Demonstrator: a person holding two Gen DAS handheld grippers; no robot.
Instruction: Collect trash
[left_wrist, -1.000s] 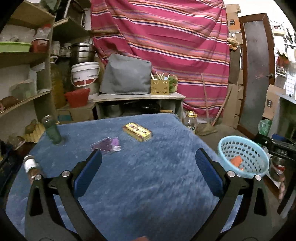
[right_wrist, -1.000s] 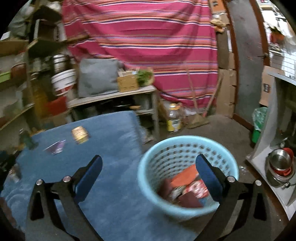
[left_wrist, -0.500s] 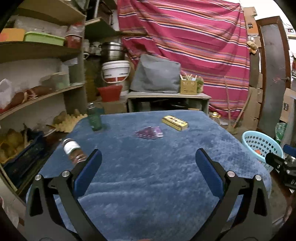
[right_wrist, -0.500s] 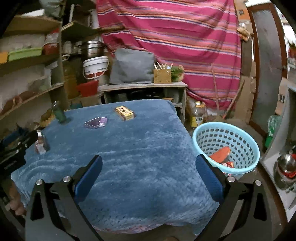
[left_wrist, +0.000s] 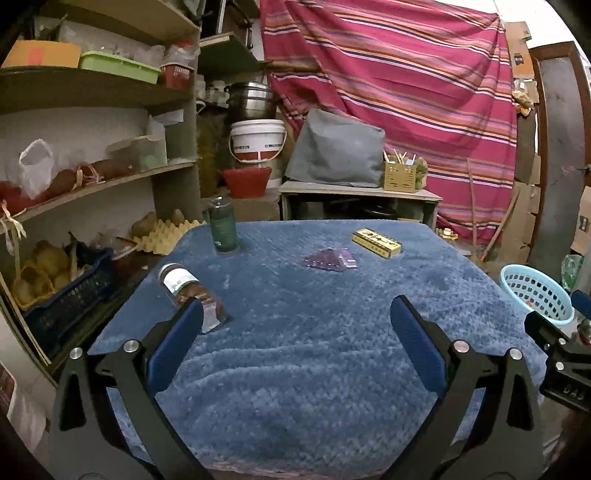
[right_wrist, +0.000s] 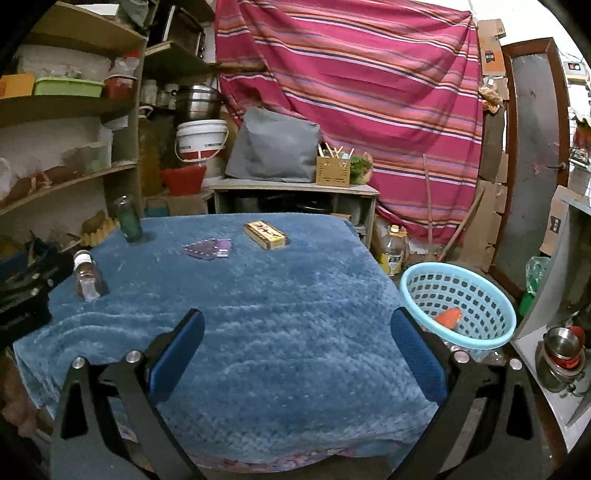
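Note:
A blue-blanketed table (left_wrist: 295, 332) (right_wrist: 280, 295) carries a yellow carton (left_wrist: 376, 242) (right_wrist: 266, 235), a purple wrapper (left_wrist: 330, 259) (right_wrist: 209, 248), a green bottle (left_wrist: 222, 229) (right_wrist: 128, 218) standing upright and a brown jar (left_wrist: 190, 290) (right_wrist: 86, 276) lying on its side. A light blue basket (left_wrist: 536, 294) (right_wrist: 458, 306) with orange trash inside stands off the table's right edge. My left gripper (left_wrist: 295, 350) hovers open over the near table, its left finger just in front of the jar. My right gripper (right_wrist: 295, 350) is open and empty, with the basket beyond its right finger.
Wooden shelves (left_wrist: 92, 92) crowded with boxes and bags line the left side. Behind the table is a low stand (right_wrist: 295, 192) with a grey cushion and a wooden holder. A striped red curtain (right_wrist: 351, 92) hangs at the back. Metal pots (right_wrist: 561, 354) sit at the lower right.
Both grippers have pulled back from the table and basket and swung left, so the whole tabletop shows now. The right gripper has left the spot over the basket. Both stayed open.

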